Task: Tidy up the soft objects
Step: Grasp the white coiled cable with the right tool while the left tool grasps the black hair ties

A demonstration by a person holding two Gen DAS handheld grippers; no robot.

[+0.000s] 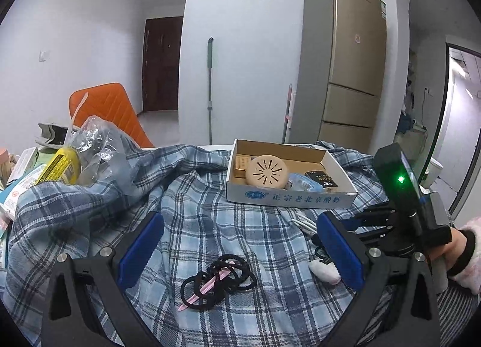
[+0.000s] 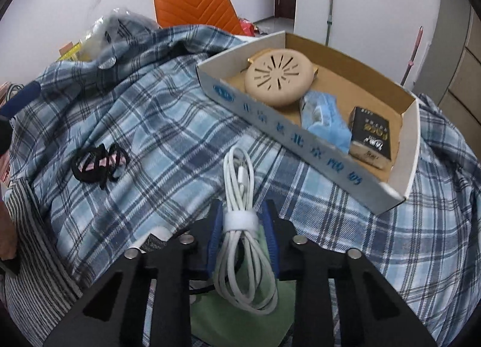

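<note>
My right gripper (image 2: 243, 220) is shut on a coiled white cable (image 2: 240, 184) at its velcro strap, held just above the blue plaid cloth (image 2: 156, 118), short of the cardboard box (image 2: 288, 133). The box holds a beige round disc (image 2: 278, 78), a blue packet (image 2: 324, 118) and a black pack (image 2: 371, 136). My left gripper (image 1: 240, 245) is open above a bundle of black hair ties (image 1: 218, 281) with a pink stick. The hair ties (image 2: 99, 163) also show in the right wrist view. The box (image 1: 288, 178) lies ahead of the left gripper.
A small white soft object (image 1: 324, 270) lies by my left gripper's right finger (image 1: 339, 248). A plastic bag with a yellow package (image 1: 63, 163) sits at the left. A green cloth (image 2: 240, 317) lies under my right gripper. An orange chair (image 1: 111, 109) stands behind the table.
</note>
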